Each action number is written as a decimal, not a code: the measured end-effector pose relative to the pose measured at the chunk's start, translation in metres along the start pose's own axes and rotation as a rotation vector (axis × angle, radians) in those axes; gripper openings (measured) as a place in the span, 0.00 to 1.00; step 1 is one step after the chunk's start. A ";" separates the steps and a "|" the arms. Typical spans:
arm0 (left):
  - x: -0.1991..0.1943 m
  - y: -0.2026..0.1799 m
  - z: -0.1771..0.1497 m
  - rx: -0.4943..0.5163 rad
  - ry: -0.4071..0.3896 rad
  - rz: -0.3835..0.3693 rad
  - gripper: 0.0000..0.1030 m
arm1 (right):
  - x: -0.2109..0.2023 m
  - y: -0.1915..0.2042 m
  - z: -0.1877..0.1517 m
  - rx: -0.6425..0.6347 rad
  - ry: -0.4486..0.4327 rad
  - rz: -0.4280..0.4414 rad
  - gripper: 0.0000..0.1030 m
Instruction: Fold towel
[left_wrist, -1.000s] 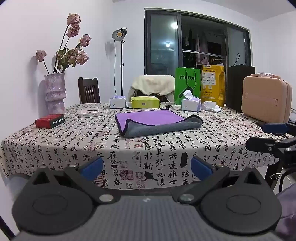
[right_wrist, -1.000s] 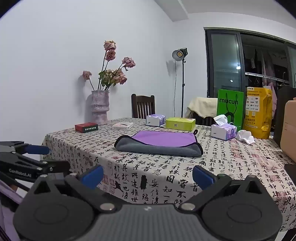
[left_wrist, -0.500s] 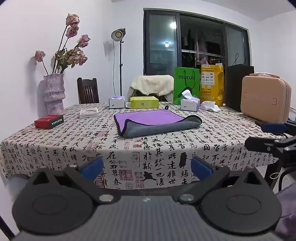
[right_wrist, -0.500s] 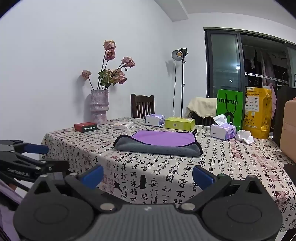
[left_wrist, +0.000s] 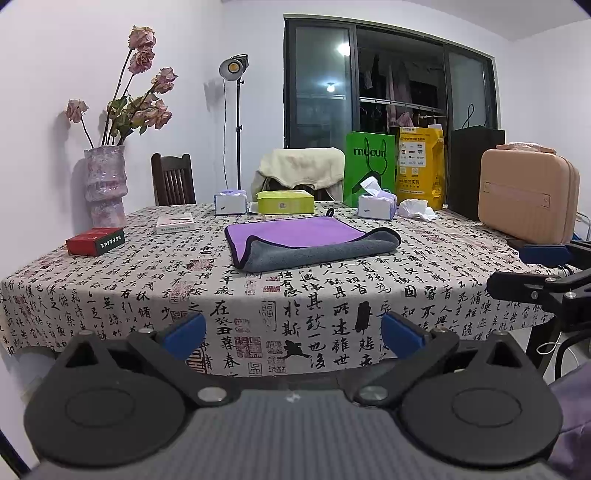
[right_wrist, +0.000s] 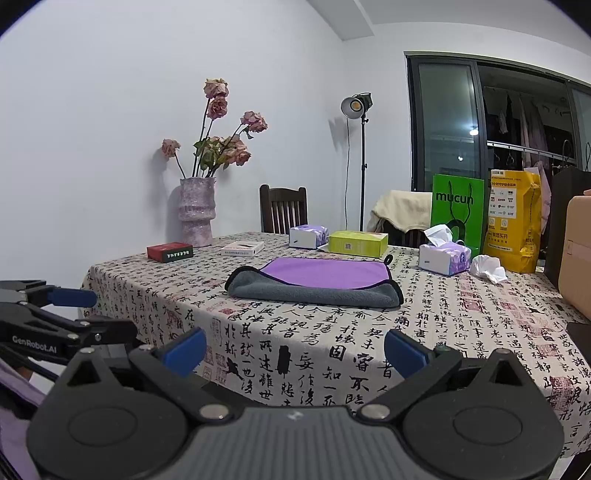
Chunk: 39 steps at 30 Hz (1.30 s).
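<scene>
A towel (left_wrist: 306, 240), purple on top and grey on the folded-over near part, lies folded in the middle of the table; it also shows in the right wrist view (right_wrist: 317, 282). My left gripper (left_wrist: 293, 332) is open and empty, held off the table's near edge, well short of the towel. My right gripper (right_wrist: 293, 350) is open and empty, also back from the near edge. The right gripper shows at the right of the left wrist view (left_wrist: 539, 273), and the left gripper shows at the left of the right wrist view (right_wrist: 55, 317).
The table (left_wrist: 332, 295) has a calligraphy-print cloth. On it stand a vase with dried roses (left_wrist: 105, 184), a red box (left_wrist: 95, 242), a white box (left_wrist: 174, 223), tissue packs (left_wrist: 376, 206), a yellow-green box (left_wrist: 285, 202), bags (left_wrist: 369, 162) and a tan case (left_wrist: 526, 195). Chairs stand behind.
Both views have drifted slightly: the table scene sits a little lower and farther. The towel has not moved and both grippers stay open.
</scene>
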<state>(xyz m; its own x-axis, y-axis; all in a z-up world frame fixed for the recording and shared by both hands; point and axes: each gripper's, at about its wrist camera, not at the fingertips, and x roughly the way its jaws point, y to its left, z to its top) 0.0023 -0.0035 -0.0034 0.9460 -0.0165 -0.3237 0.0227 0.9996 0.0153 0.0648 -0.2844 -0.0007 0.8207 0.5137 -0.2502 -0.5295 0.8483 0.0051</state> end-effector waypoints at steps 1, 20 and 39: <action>0.000 0.000 0.000 0.000 0.000 0.000 1.00 | 0.000 0.000 0.000 0.000 0.001 0.000 1.00; -0.002 0.001 0.001 0.001 -0.001 0.000 1.00 | 0.000 0.000 0.000 0.000 0.001 0.000 1.00; -0.003 0.001 0.003 0.003 -0.005 0.004 1.00 | 0.000 -0.002 -0.003 -0.008 0.003 -0.006 1.00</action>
<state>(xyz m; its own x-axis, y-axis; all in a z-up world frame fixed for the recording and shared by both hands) 0.0009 -0.0027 0.0003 0.9476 -0.0121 -0.3194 0.0193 0.9996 0.0194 0.0655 -0.2864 -0.0033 0.8235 0.5079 -0.2528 -0.5258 0.8506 -0.0038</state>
